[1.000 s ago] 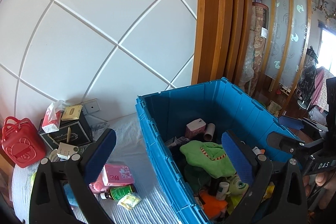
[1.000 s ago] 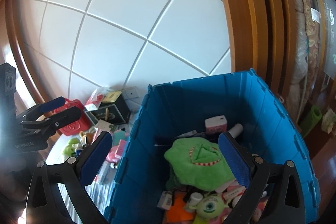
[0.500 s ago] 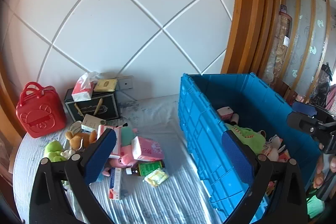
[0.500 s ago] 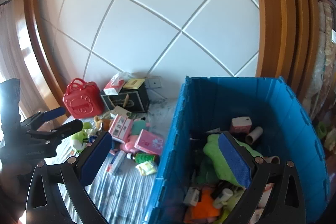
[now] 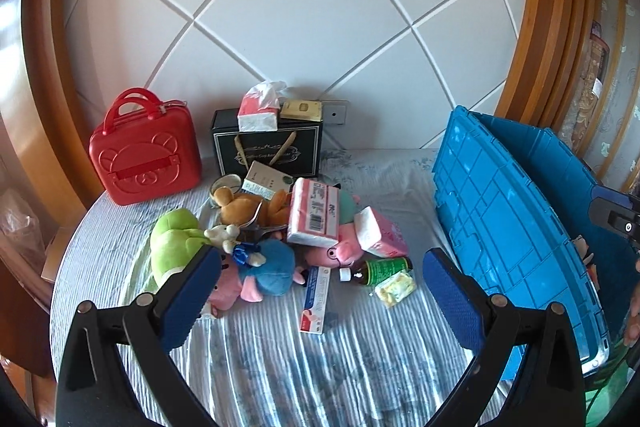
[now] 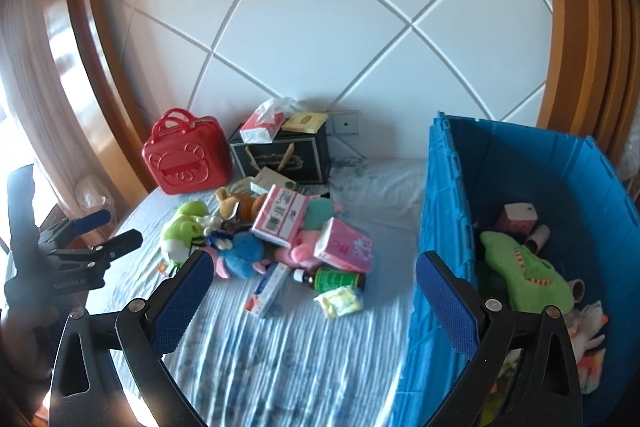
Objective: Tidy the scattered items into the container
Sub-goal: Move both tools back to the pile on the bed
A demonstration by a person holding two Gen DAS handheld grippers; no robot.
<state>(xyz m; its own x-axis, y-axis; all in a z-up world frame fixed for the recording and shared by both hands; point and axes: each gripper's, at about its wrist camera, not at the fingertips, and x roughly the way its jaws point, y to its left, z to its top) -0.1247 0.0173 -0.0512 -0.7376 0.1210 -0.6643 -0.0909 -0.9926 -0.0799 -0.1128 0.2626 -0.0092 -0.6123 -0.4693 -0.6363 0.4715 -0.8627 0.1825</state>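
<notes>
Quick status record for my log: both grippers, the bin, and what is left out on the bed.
left gripper: open, empty, facing the pile
right gripper: open, empty, near the bin wall
blue bin: on the bed's right side, partly filled; green plush inside
loose pile: blue plush, green bottle lying on its side, pink tissue pack, flat box
by the wall: red case, black gift box

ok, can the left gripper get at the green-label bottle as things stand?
Probably yes. The left gripper, jaws open and empty, faces the green-label bottle, which lies at the pile's near edge with nothing on top; only the small yellow packet touches it.
</notes>
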